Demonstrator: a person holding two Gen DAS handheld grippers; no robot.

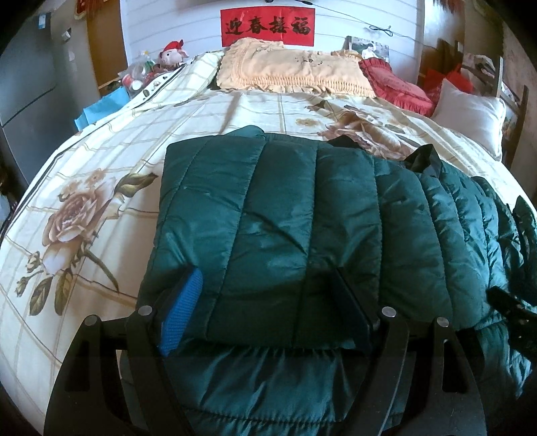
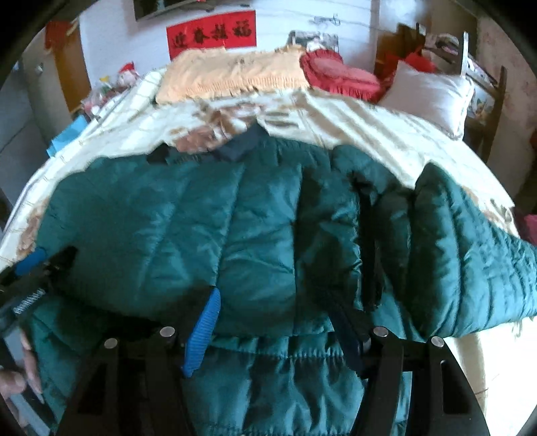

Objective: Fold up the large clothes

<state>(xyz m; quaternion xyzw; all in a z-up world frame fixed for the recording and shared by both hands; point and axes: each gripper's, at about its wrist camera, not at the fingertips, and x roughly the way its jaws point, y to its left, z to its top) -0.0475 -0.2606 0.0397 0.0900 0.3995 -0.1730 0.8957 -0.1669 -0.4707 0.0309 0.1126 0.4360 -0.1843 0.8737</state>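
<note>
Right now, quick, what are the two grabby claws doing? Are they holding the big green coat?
Left gripper: closed on a thick folded layer of the green puffer jacket.
Right gripper: closed on the same jacket's folded edge.

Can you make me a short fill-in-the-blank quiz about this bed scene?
1. The jacket lying on the bed is dark ____.
2. The banner on the wall behind the bed is ____ with black characters.
3. The pad on one of the left gripper's fingers is ____.
4. The white pillow lies at the bed's ____ edge in both views.

Missing words: green; red; blue; right
</note>
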